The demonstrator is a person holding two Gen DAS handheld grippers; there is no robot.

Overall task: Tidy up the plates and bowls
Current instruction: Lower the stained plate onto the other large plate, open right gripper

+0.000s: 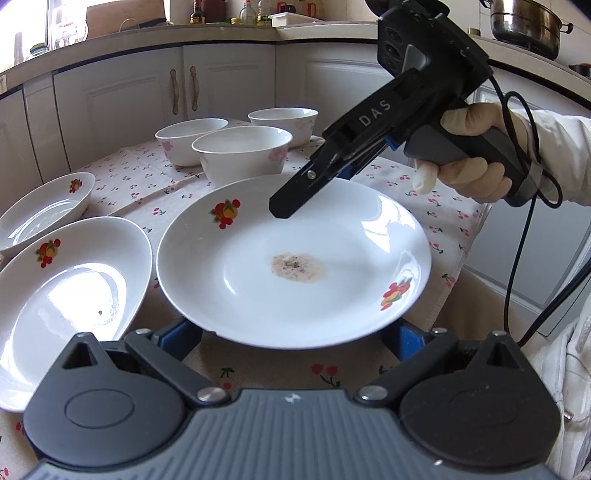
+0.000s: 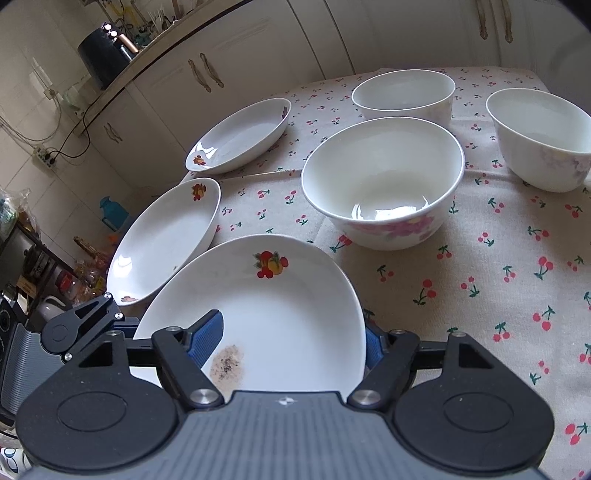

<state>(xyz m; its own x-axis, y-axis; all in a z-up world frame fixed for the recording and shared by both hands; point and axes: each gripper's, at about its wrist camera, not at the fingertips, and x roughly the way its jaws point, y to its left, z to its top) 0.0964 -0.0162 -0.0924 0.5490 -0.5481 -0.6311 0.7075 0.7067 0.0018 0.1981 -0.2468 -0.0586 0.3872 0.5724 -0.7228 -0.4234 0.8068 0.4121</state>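
Note:
A white plate with fruit prints and a brown stain [image 1: 295, 258] is held above the cherry-print tablecloth [image 1: 147, 181]. My right gripper [image 1: 314, 184] is shut on its far rim, one blue pad [image 2: 207, 339] on top of the plate [image 2: 266, 317] and the other under its rim. My left gripper [image 1: 291, 339] is open, its blue pads wide apart under the plate's near rim. Two more fruit-print plates [image 1: 70, 291] [image 1: 44, 210] lie at the left. Three white floral bowls [image 1: 242, 153] [image 1: 188, 140] [image 1: 284, 123] stand behind.
White kitchen cabinets [image 1: 184, 92] and a counter with bottles [image 1: 251, 11] run behind the table. A steel pot [image 1: 524, 22] sits at the back right. The table's right edge [image 1: 476, 229] drops off by the gloved hand [image 1: 472, 173].

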